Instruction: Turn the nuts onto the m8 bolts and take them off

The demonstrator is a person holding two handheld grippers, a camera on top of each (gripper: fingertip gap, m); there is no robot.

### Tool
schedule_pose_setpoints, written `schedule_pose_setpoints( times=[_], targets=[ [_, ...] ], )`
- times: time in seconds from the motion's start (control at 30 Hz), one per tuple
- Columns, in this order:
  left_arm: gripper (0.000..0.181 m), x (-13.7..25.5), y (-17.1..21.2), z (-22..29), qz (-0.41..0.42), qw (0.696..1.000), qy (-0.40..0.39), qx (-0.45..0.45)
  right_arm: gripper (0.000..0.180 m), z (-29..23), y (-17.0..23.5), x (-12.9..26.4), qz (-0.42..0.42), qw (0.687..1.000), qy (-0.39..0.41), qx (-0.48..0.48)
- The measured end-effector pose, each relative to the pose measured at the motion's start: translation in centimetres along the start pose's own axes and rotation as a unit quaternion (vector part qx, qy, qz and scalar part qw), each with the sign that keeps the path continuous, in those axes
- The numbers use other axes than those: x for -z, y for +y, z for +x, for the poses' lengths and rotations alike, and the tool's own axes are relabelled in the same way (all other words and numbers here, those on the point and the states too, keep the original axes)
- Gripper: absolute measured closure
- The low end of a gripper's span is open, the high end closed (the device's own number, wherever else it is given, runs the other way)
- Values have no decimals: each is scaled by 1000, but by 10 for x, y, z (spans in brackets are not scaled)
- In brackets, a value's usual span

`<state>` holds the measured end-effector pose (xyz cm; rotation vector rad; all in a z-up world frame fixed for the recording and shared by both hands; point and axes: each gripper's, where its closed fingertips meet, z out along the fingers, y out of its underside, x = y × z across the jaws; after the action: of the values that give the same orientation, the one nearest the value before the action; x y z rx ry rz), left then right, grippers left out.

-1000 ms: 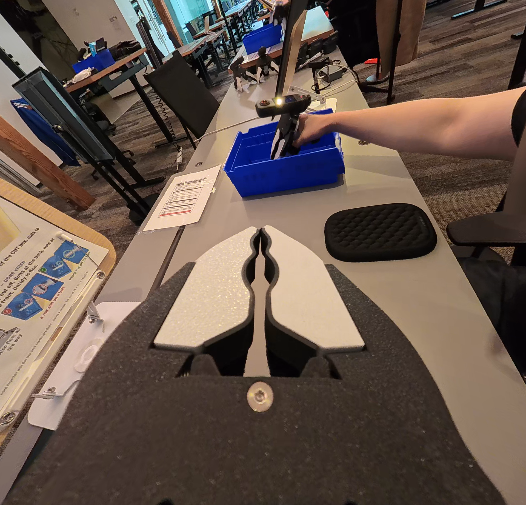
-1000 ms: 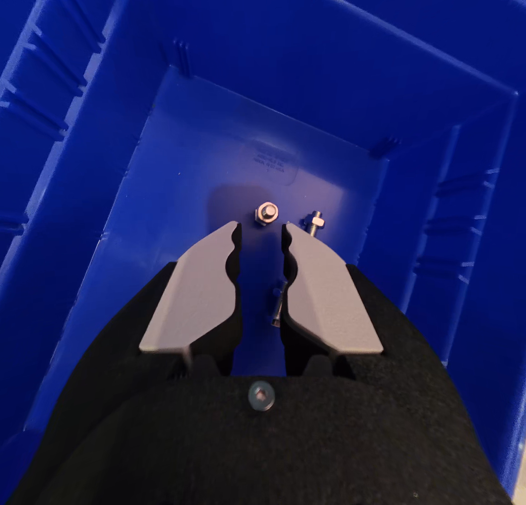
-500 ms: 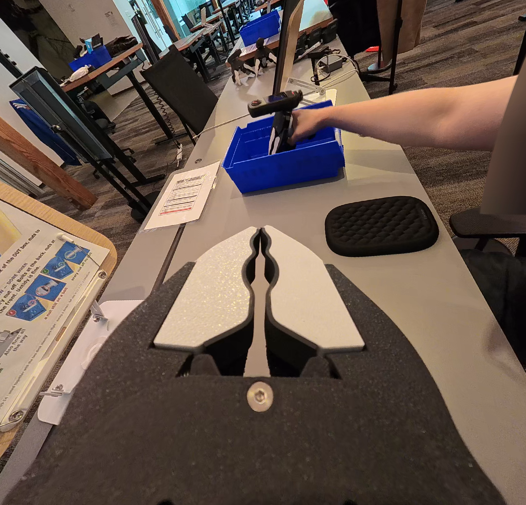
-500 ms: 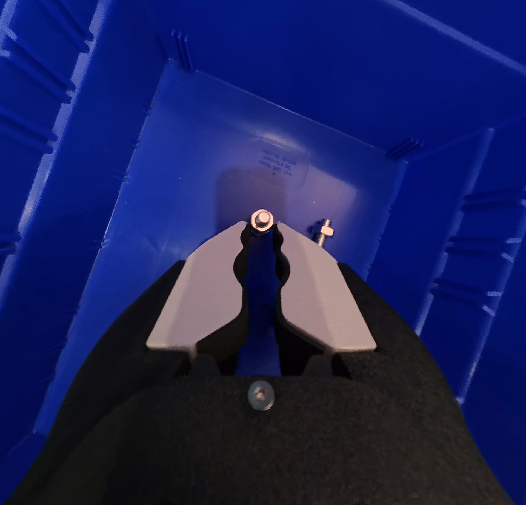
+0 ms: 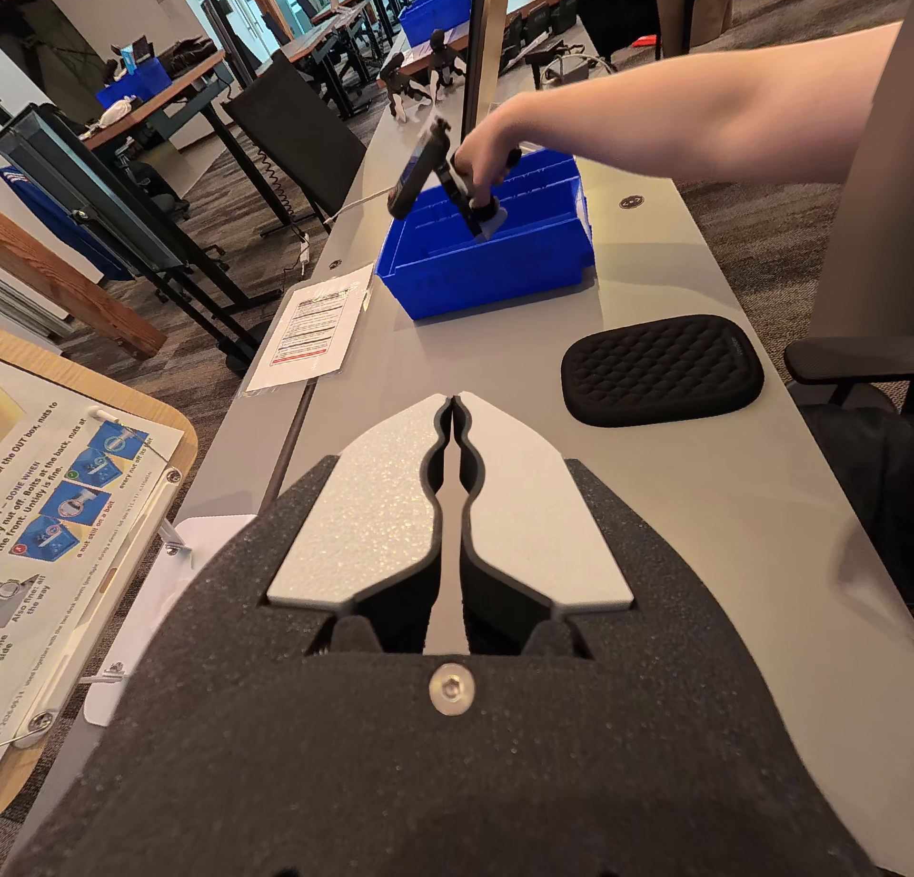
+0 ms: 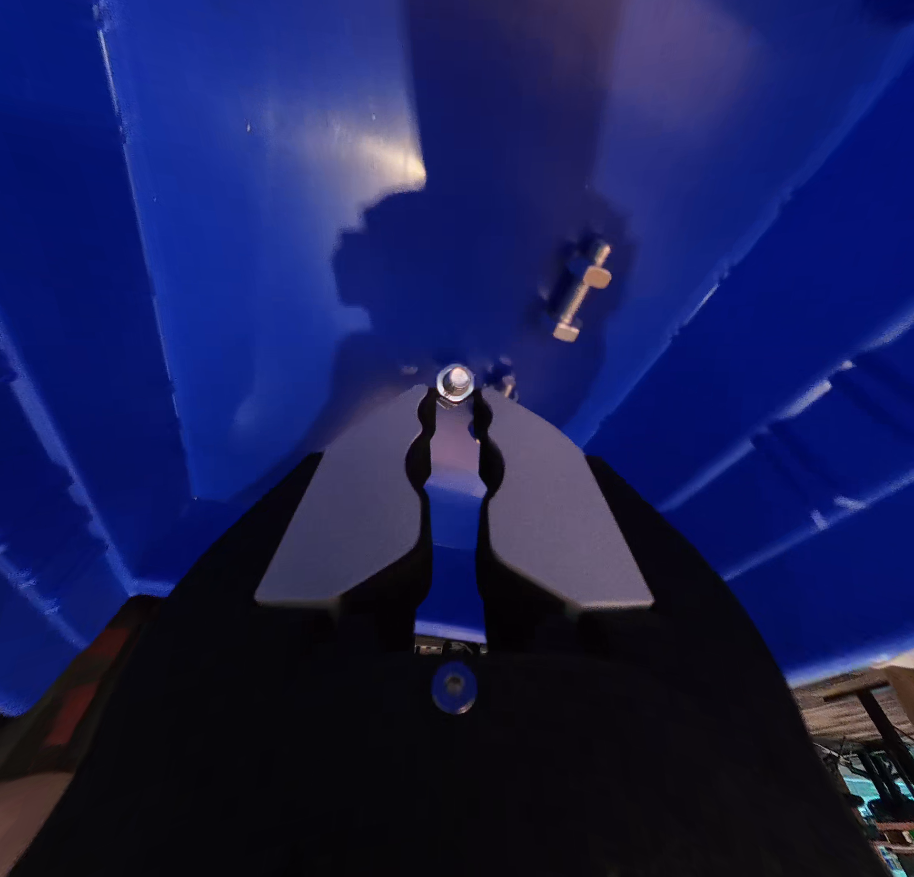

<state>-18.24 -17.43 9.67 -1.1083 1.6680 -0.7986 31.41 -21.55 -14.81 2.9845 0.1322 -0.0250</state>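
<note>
My right gripper (image 6: 454, 397) is inside the blue bin (image 6: 277, 171), shut on a bolt with a nut on it (image 6: 455, 383), held end-on at the fingertips above the bin floor. A second bolt with a nut (image 6: 582, 292) lies on the bin floor to the right. Part of another piece (image 6: 504, 383) shows just right of the fingertips. In the left wrist view the right gripper (image 5: 487, 218) is tilted in the blue bin (image 5: 489, 265), held by a hand. My left gripper (image 5: 453, 401) is shut and empty over the grey table (image 5: 494, 359).
A black quilted pad (image 5: 660, 369) lies right of the left gripper. A laminated sheet (image 5: 314, 334) lies left of the bin. An instruction board (image 5: 59, 507) stands at the left edge. A monitor stand (image 5: 487, 37) rises behind the bin. A chair arm (image 5: 850, 364) is at the right. There is about 55 cm between the tips of the two grippers.
My right gripper closed on the nutted bolt, then lifted and tilted with it inside the bin. The left gripper stayed shut and hardly moved.
</note>
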Motion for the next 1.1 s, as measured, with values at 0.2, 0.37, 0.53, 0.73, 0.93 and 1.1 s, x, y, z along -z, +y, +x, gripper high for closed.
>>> schedule_pose_setpoints(
  times=[0.2, 0.37, 0.53, 0.73, 0.93, 1.1],
  targets=[
    [181, 1, 0, -1, 0, 1000, -1, 1, 165, 0, -14, -3, 13, 1000, 7, 7],
    [181, 0, 1, -1, 0, 1000, 0, 1, 165, -2, -20, -6, 31, 999, 1, 12],
    [181, -2, 1, 0, -2, 1000, 2, 2, 166, -1, -24, -8, 60, 998, -4, 14],
    [181, -6, 4, 1, -9, 1000, 5, 0, 166, 19, -42, -2, 140, 990, 21, -26],
    [181, -8, 5, 2, -13, 1000, 7, 0, 166, 19, -45, -8, 143, 989, 21, -24],
    [181, -7, 6, 1, -14, 1000, 6, 2, 160, 13, -49, 12, 194, 981, 20, -8]
  ],
)
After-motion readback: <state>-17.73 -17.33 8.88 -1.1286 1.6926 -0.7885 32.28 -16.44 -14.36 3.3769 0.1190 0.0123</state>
